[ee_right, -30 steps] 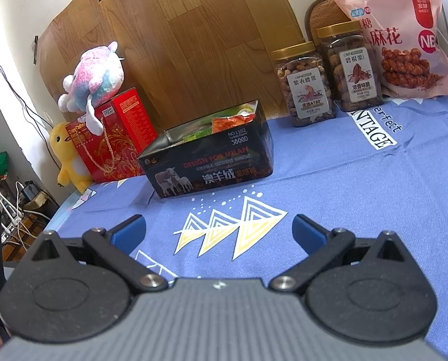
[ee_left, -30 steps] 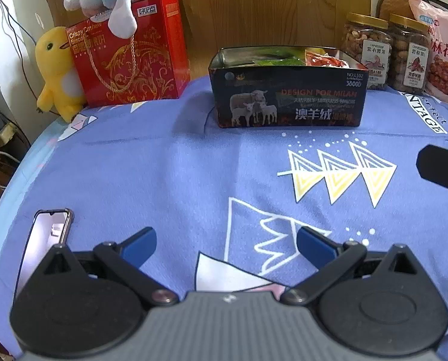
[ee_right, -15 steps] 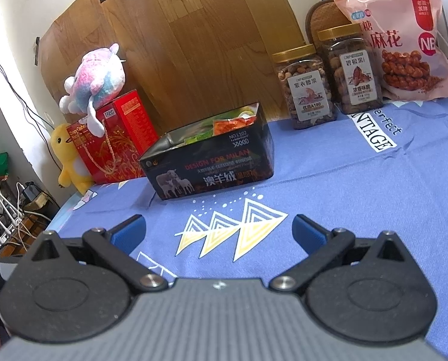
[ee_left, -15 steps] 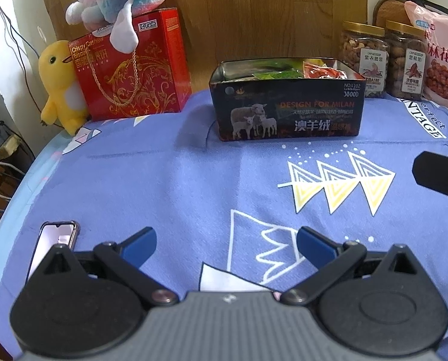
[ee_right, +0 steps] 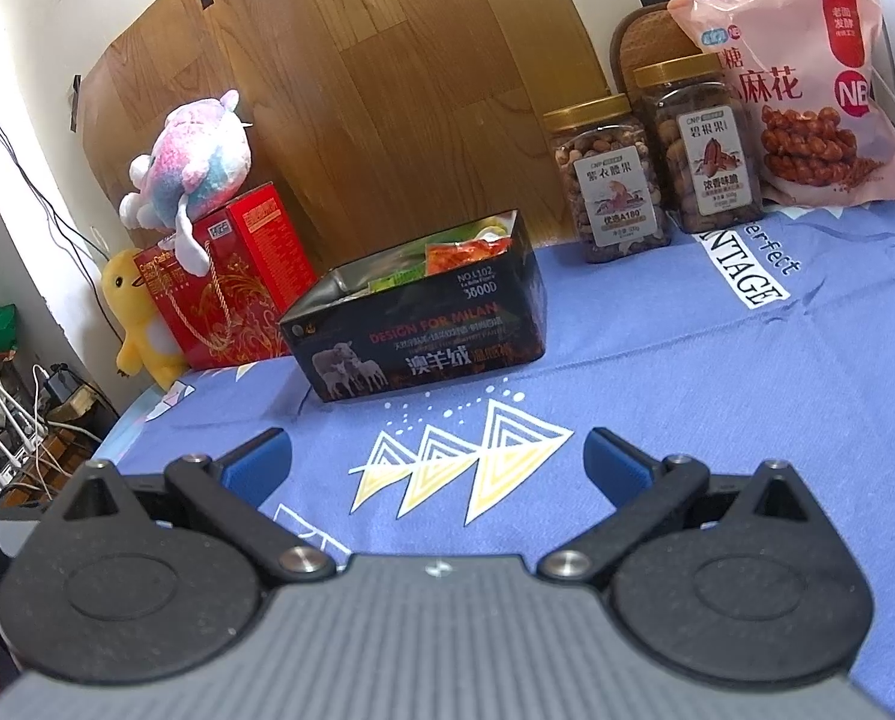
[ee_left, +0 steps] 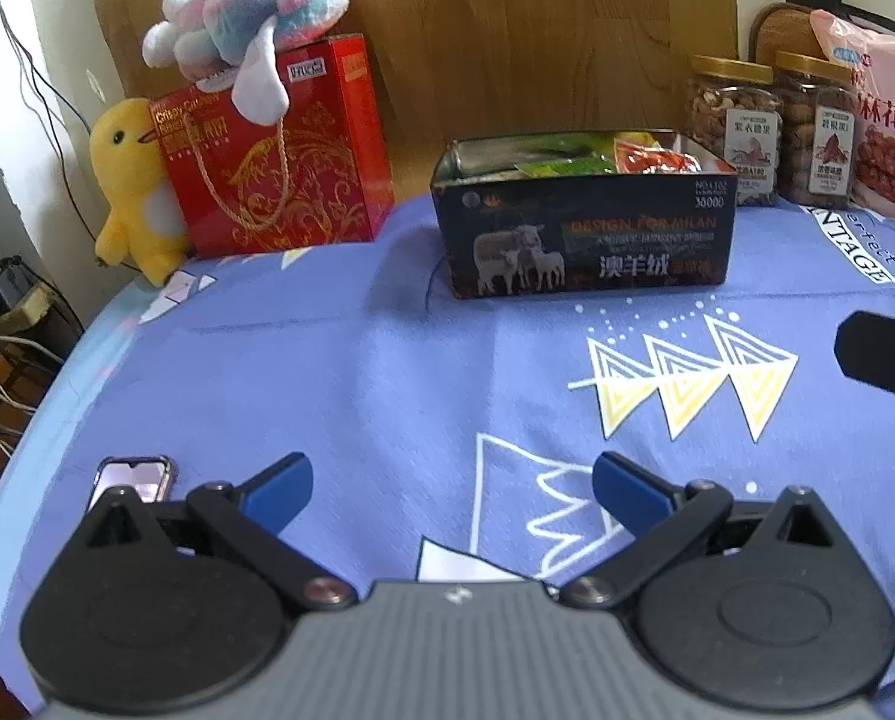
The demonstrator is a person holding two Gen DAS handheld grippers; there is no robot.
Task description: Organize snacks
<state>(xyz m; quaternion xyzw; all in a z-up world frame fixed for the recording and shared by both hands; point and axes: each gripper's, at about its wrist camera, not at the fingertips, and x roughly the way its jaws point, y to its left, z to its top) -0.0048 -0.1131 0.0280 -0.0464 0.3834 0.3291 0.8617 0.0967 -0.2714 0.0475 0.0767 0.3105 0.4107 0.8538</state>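
Observation:
A dark open tin box with sheep on its side stands at the back of the blue cloth, holding green and red snack packets. It also shows in the right wrist view. Two nut jars and a pink snack bag stand at the back right. My left gripper is open and empty above the cloth, well in front of the box. My right gripper is open and empty, also short of the box.
A red gift box with a plush toy on top and a yellow plush duck stand at the back left. A phone lies by the table's left edge. Cables hang beyond that edge.
Both grippers have drawn back and risen slightly, so the box and snacks look a little farther away. Jaws stay open. Nothing on the table moved.

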